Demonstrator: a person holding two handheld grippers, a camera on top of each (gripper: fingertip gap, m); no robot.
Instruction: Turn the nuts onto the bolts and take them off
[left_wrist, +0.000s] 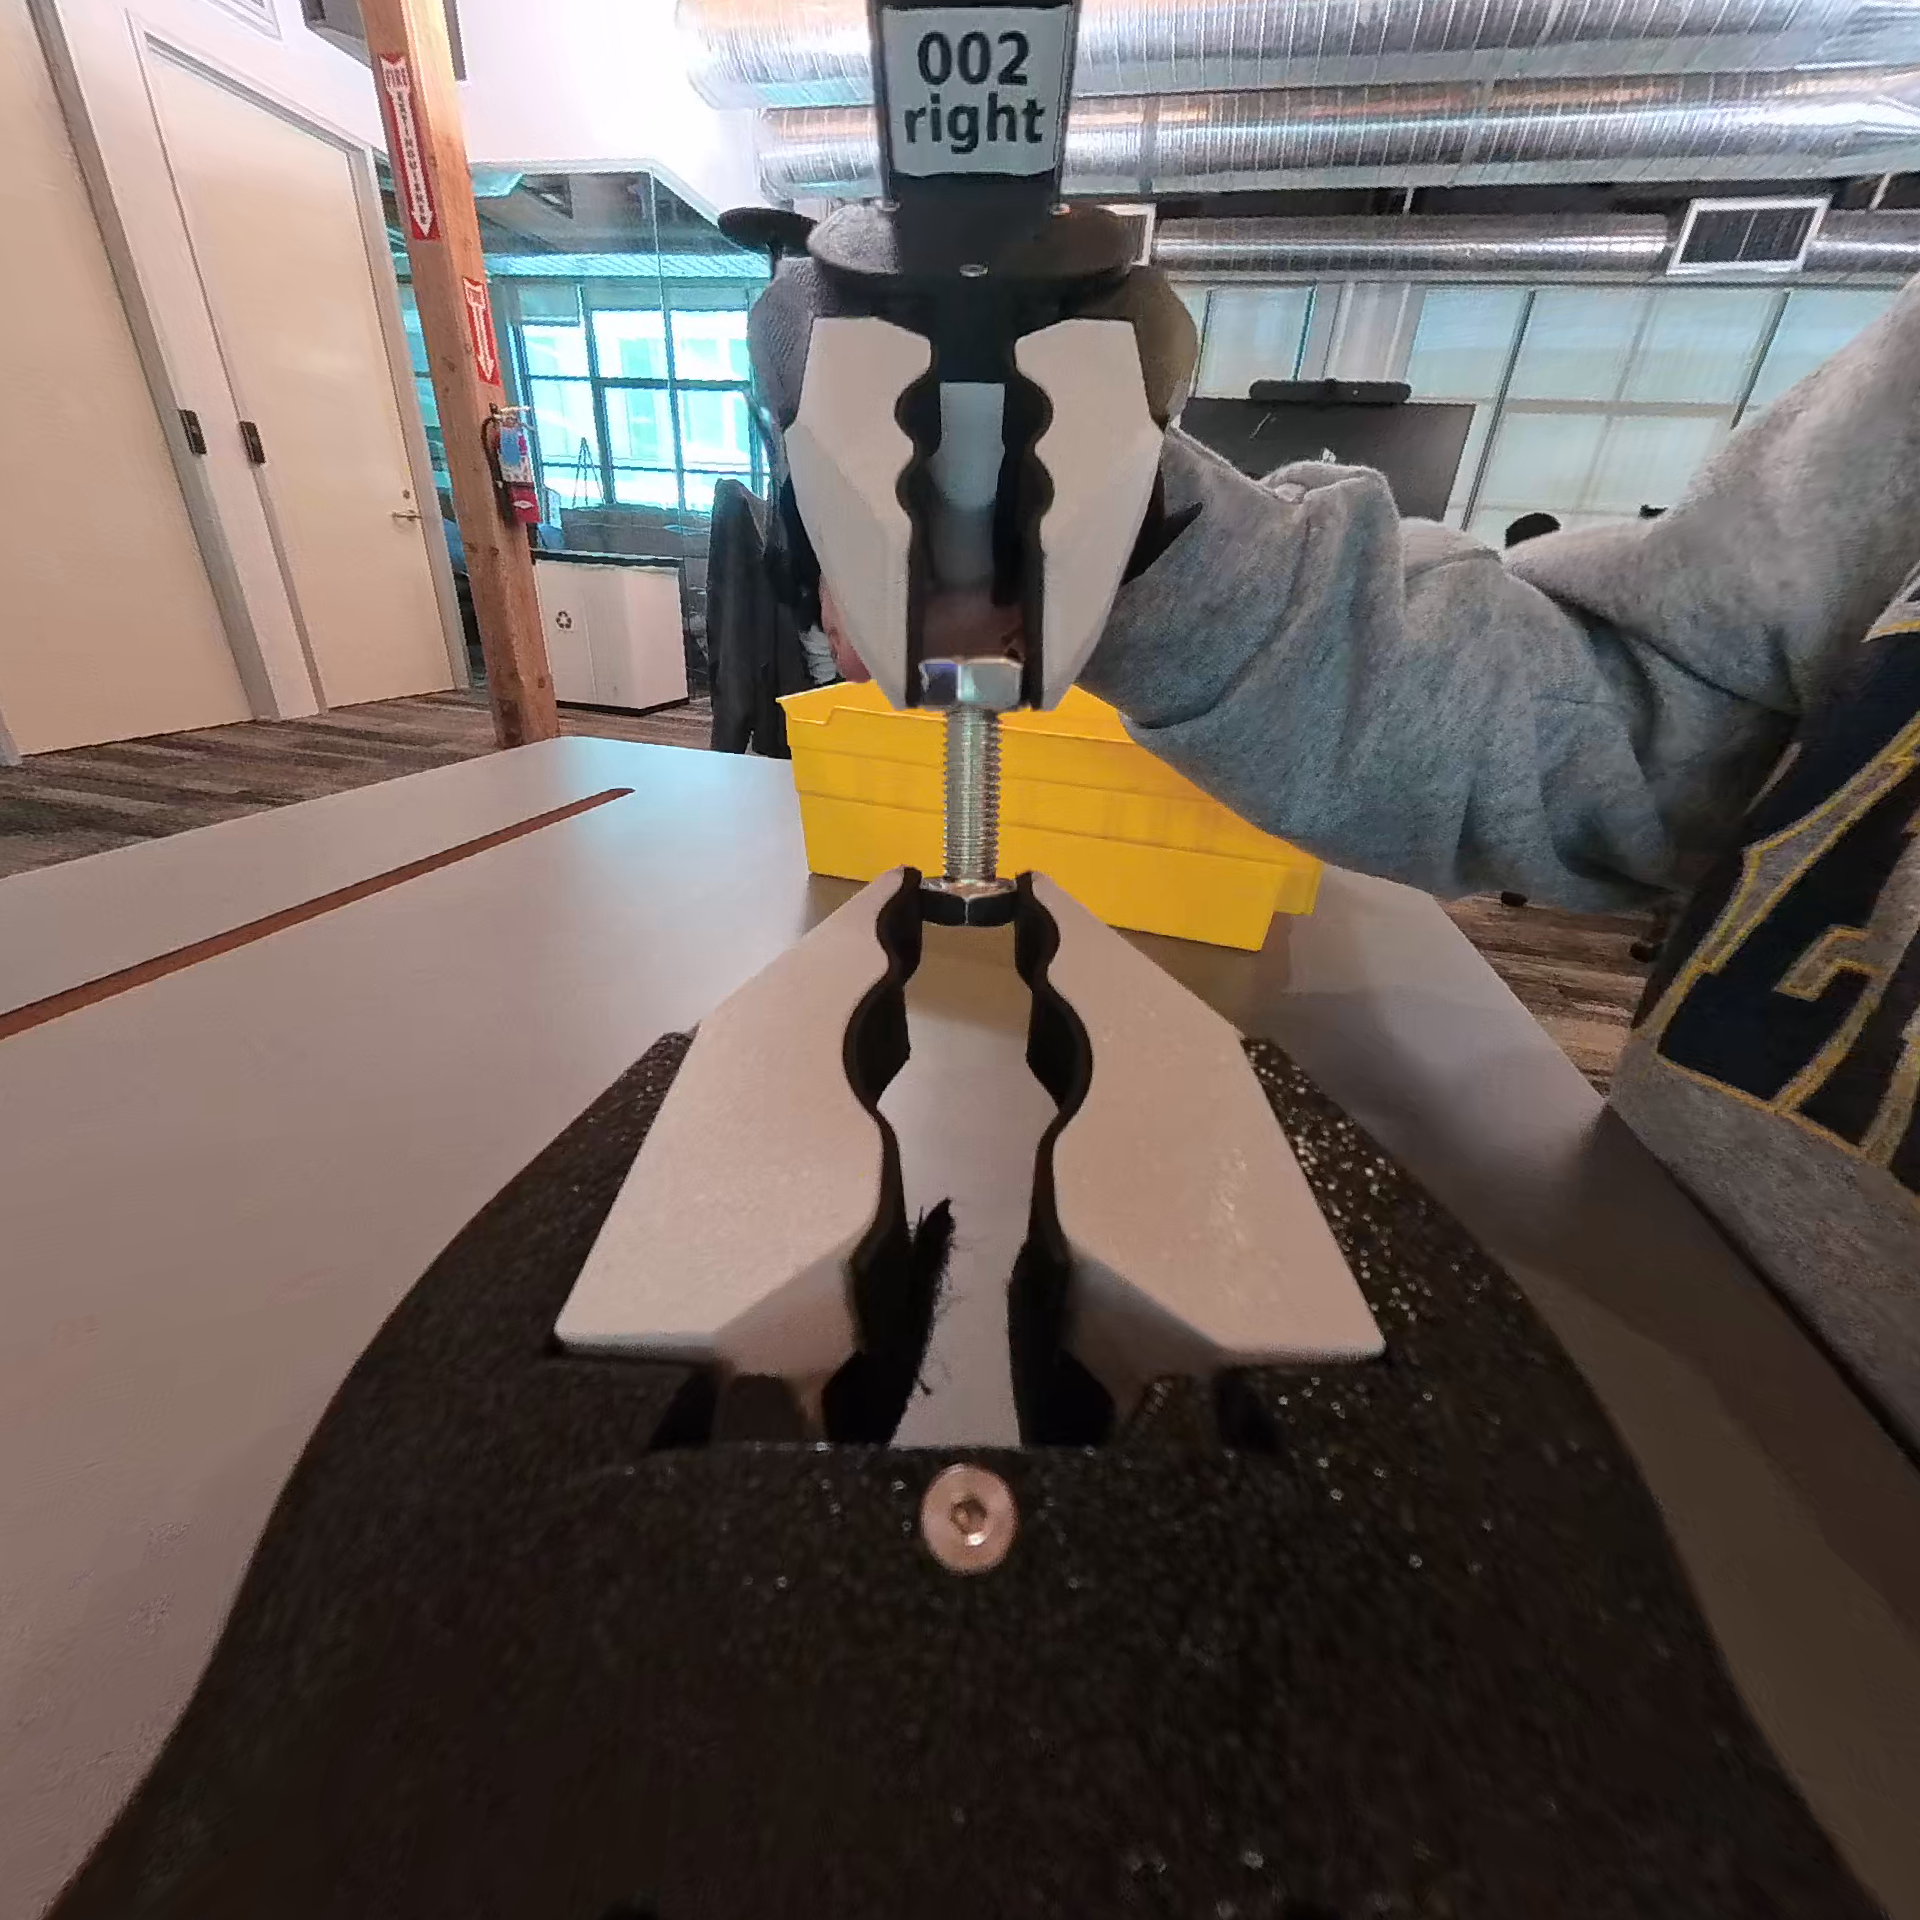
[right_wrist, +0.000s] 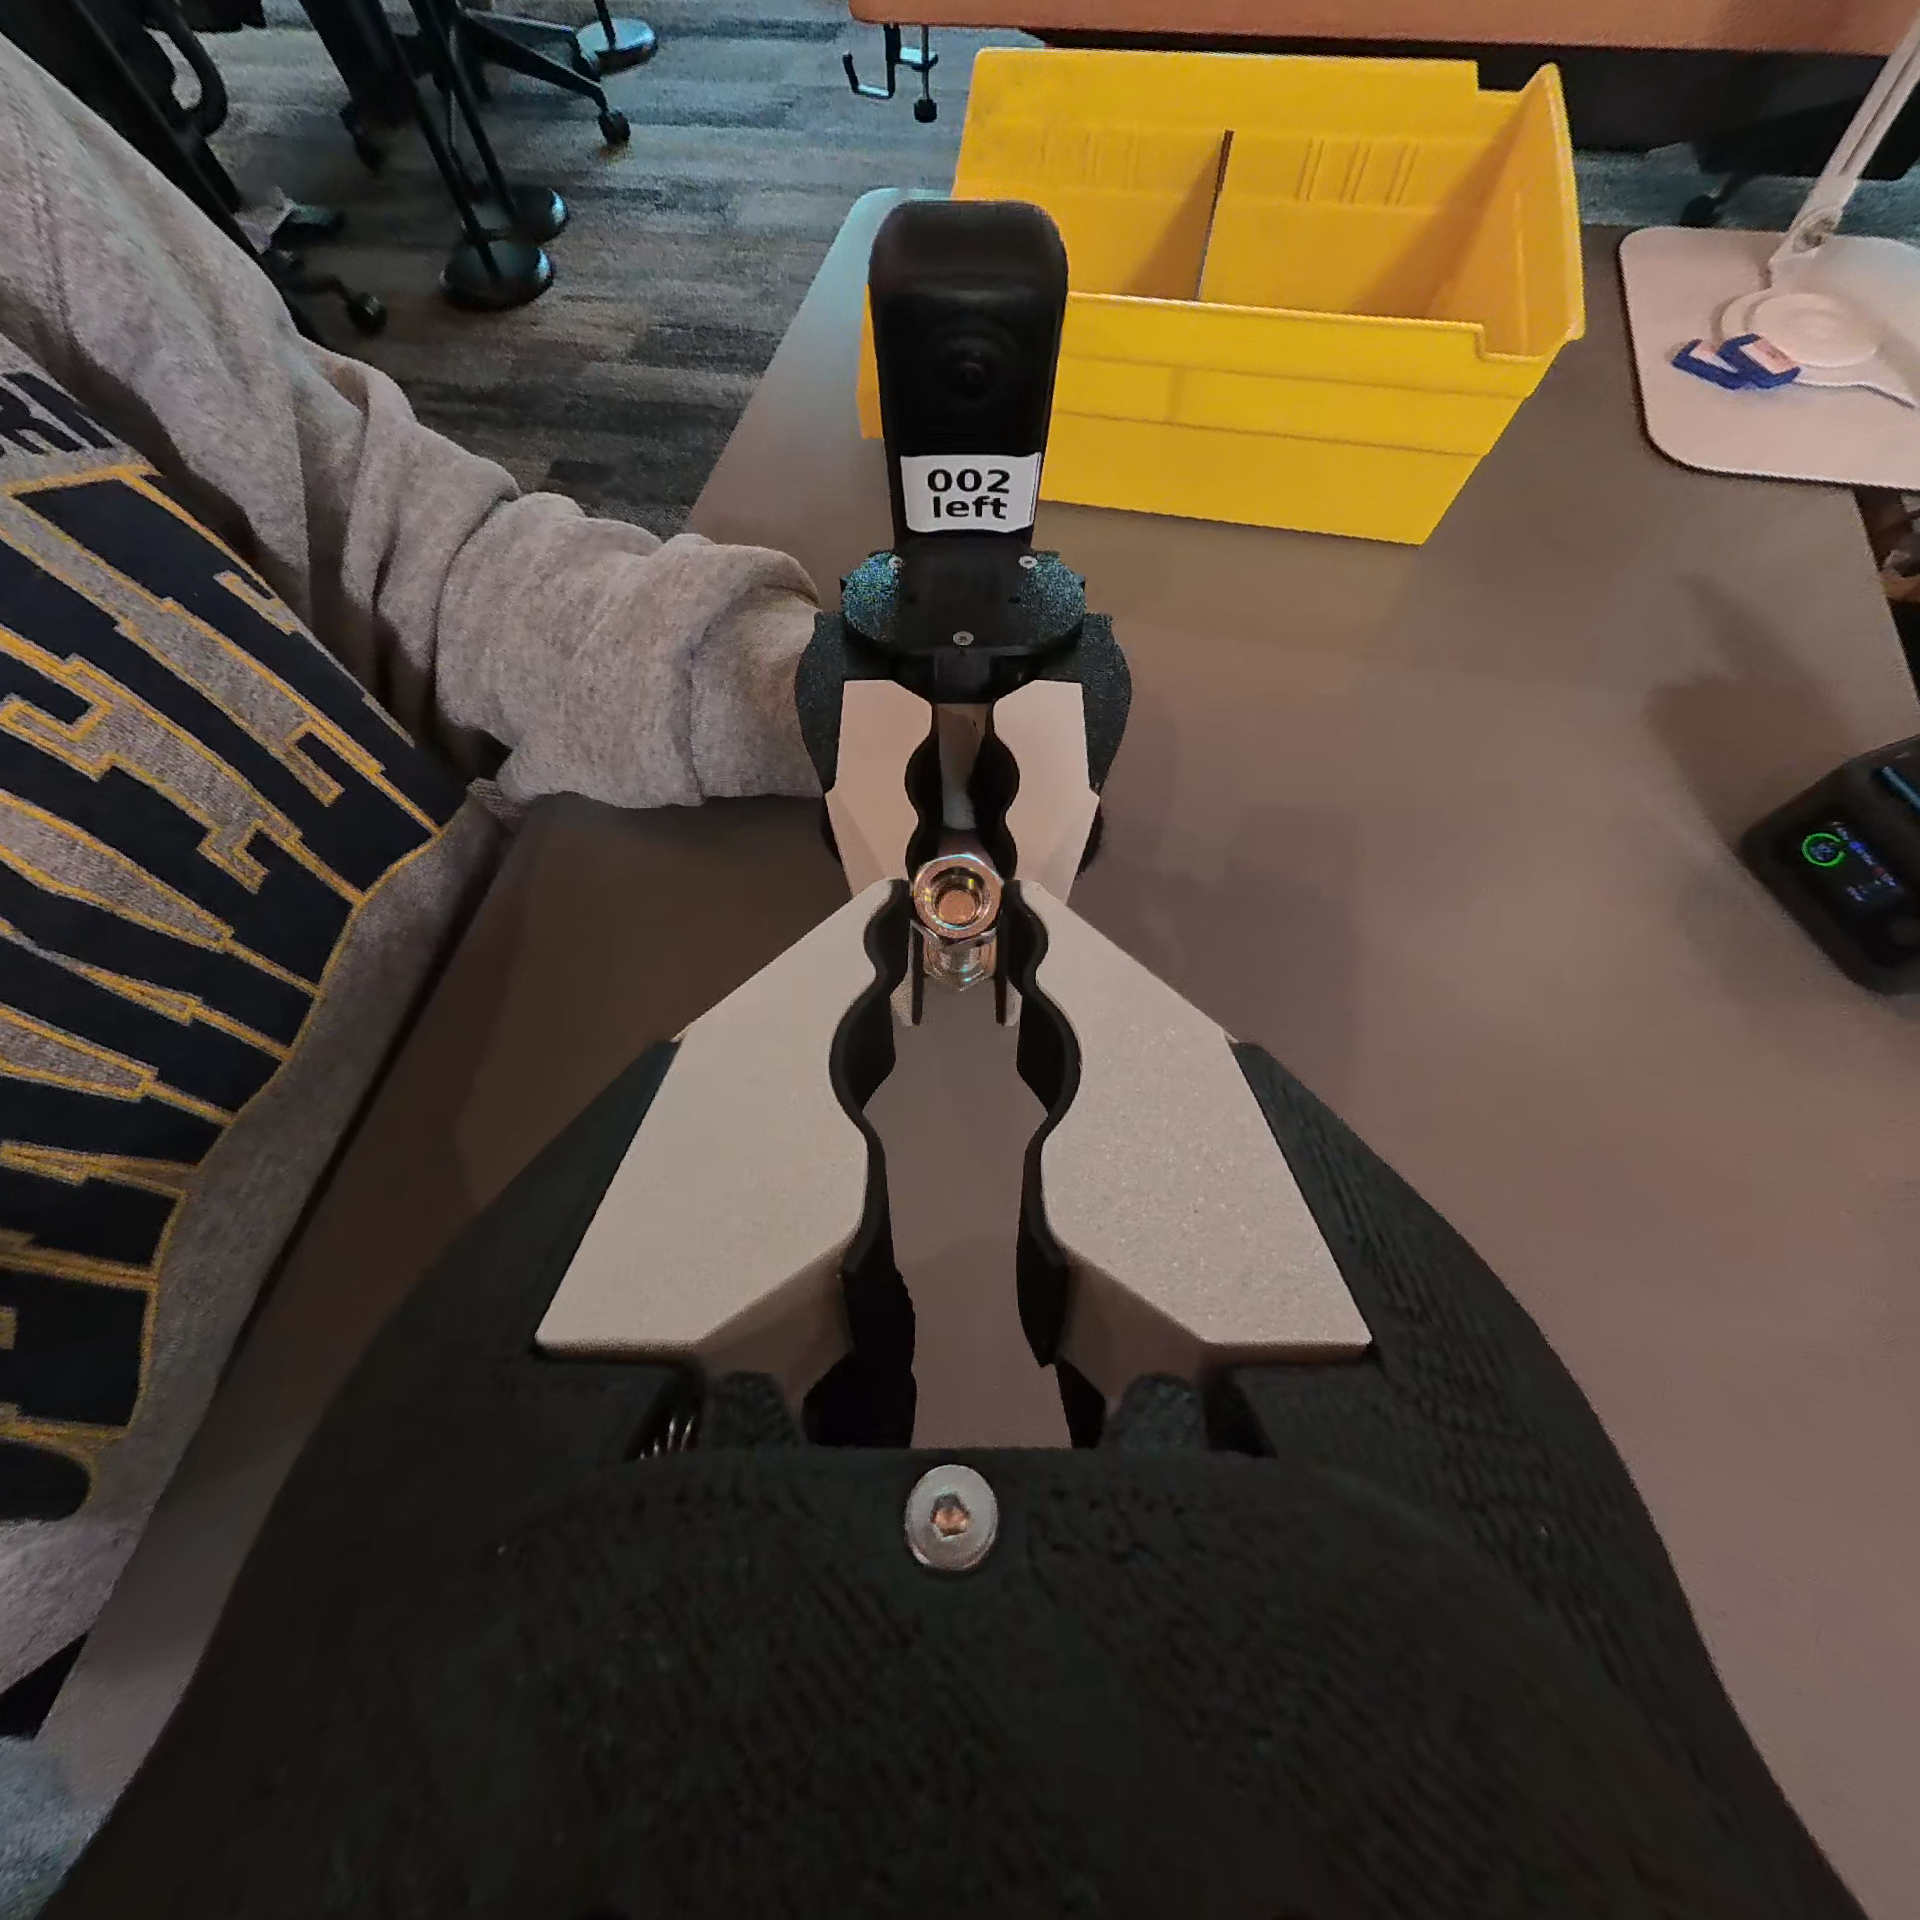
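Off-task stuff on my feed: yellow divided bin (right_wrist: 1247, 312) at 12 o'clock on the grey table (right_wrist: 1351, 1039), white lamp base (right_wrist: 1787, 343) around 1, and a small black screen gadget (right_wrist: 1849, 862) at 3.

shiny metal bolt (left_wrist: 970, 790), glossy yellow plastic bin (right_wrist: 1299, 343), matt table (right_wrist: 1403, 935).

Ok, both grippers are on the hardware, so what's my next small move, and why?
Probably twist the left gripper to spin the nut. It sits at the tip of the bolt, most thread bare, while the right gripper clamps the head.
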